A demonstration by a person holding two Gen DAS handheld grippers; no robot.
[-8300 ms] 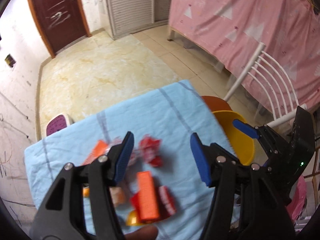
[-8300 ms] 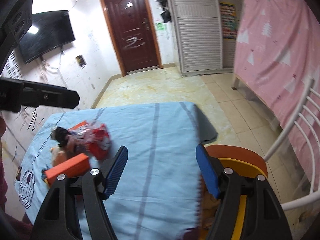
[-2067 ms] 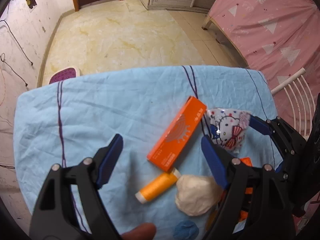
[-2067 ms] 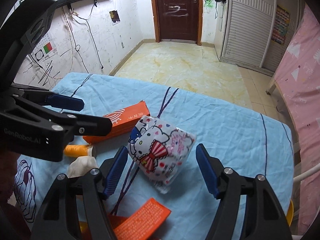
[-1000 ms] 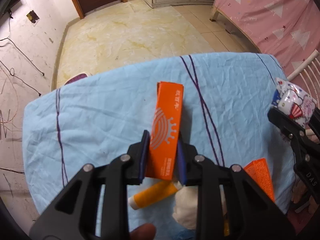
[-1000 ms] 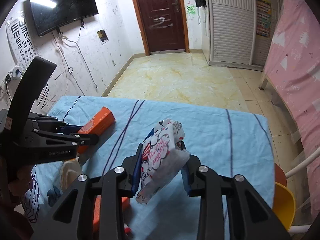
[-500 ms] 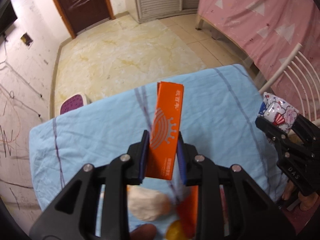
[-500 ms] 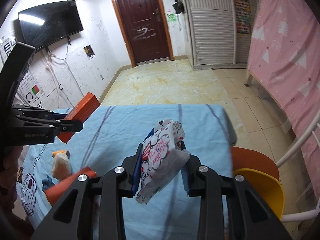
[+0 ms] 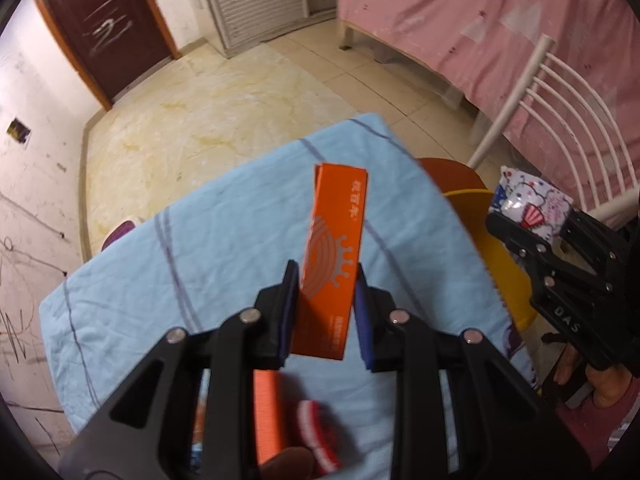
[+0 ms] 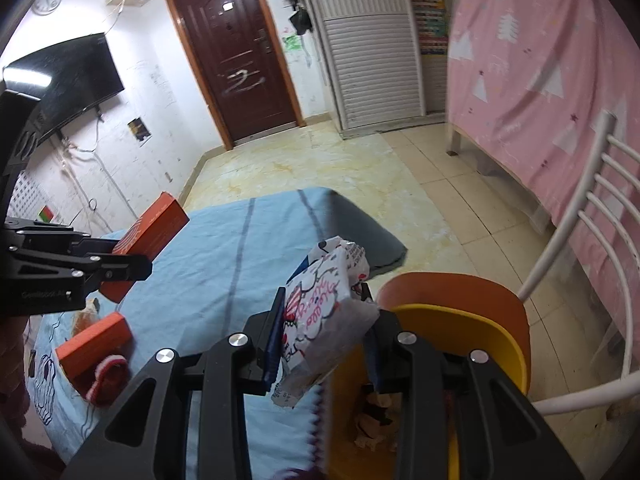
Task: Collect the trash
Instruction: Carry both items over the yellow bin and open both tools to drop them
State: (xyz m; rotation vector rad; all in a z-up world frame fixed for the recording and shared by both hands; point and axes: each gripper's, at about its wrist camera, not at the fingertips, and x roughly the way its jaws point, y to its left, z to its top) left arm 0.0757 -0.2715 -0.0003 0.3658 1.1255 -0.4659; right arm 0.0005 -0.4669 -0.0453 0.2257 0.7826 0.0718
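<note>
Only our right camera shows scraps lying inside the yellow bin (image 10: 492,344). Our left camera shows the bin's rim (image 9: 472,200) past the blue cloth (image 9: 224,248). Our left gripper (image 9: 326,300) points steeply down, squeezing the orange box (image 9: 334,252) above the cloth. Our right gripper (image 10: 324,332) tilts down, pinching the cartoon wrapper (image 10: 324,304) beside the bin.

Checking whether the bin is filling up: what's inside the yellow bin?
Inside the yellow bin, a few pale crumpled scraps show at the bottom. The right tool and its cartoon-print packet cover the rest.
</note>
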